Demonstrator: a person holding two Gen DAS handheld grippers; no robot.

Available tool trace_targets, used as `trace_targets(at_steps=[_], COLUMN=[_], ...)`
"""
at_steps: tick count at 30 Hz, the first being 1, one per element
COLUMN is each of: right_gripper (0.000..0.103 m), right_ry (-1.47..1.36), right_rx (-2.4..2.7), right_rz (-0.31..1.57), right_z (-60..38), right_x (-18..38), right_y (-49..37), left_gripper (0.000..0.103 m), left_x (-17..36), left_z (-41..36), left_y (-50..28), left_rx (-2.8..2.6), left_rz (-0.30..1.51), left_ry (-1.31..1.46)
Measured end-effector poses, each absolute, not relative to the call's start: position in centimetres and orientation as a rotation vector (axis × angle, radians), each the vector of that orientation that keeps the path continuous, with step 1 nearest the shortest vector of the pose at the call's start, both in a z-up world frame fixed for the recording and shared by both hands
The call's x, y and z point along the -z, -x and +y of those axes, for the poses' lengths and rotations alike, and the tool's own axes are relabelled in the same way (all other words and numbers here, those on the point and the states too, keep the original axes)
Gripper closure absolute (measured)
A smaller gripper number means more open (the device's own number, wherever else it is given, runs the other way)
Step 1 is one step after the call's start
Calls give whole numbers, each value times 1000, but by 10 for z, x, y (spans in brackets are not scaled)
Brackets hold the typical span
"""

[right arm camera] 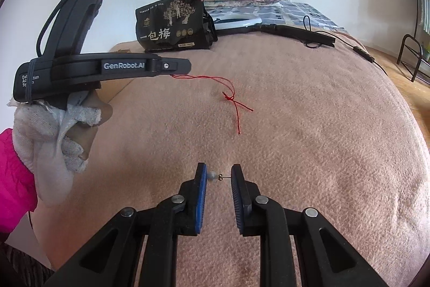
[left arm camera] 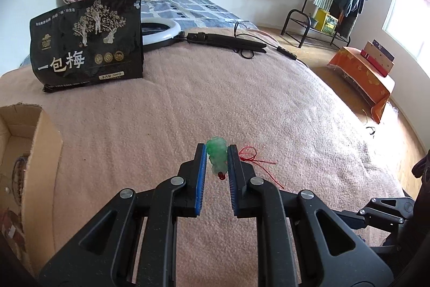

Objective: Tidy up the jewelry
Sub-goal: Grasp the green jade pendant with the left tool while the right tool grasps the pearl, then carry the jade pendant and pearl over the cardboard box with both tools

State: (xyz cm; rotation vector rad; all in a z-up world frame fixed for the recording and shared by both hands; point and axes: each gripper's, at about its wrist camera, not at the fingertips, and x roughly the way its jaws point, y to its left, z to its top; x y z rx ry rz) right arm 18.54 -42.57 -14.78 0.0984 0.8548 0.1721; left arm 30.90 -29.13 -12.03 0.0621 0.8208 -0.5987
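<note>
pink blanket (left arm camera: 242,98) covered bed; black snack bag (left arm camera: 88,42) stood at far end; left gripper (left arm camera: 217,149) clamped green jade pendant (left arm camera: 218,155), red cord (right arm camera: 231,96) trailing over blanket; right gripper (right arm camera: 219,175) pinched pearl earring (right arm camera: 215,176) between 2 pads; cardboard box (left arm camera: 29,152) sat at left.

Each hand-held gripper (left arm camera: 217,152) is matte black, with silver pivot screws and ribbed blue pads (right arm camera: 202,195). The left one bears white "GenRobot.AI" lettering (right arm camera: 123,65) and a looping black cable. The person's hand (right arm camera: 48,136) wears a worn white knit glove and a magenta sleeve (right arm camera: 13,176).
</note>
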Motion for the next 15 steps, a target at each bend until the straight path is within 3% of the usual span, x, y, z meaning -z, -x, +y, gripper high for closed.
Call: trace_targets(at_steps=[15], right_gripper=[86], right_ry=[-60], right_rx=[-181], right_rz=[786], right_z=[-402], right_x=[97], right_y=[-164], left_gripper=[89], left_x=[45], left_z=[-226], left_y=[-275], left_rx=[564], left_rz=[692], left_ry=[-20])
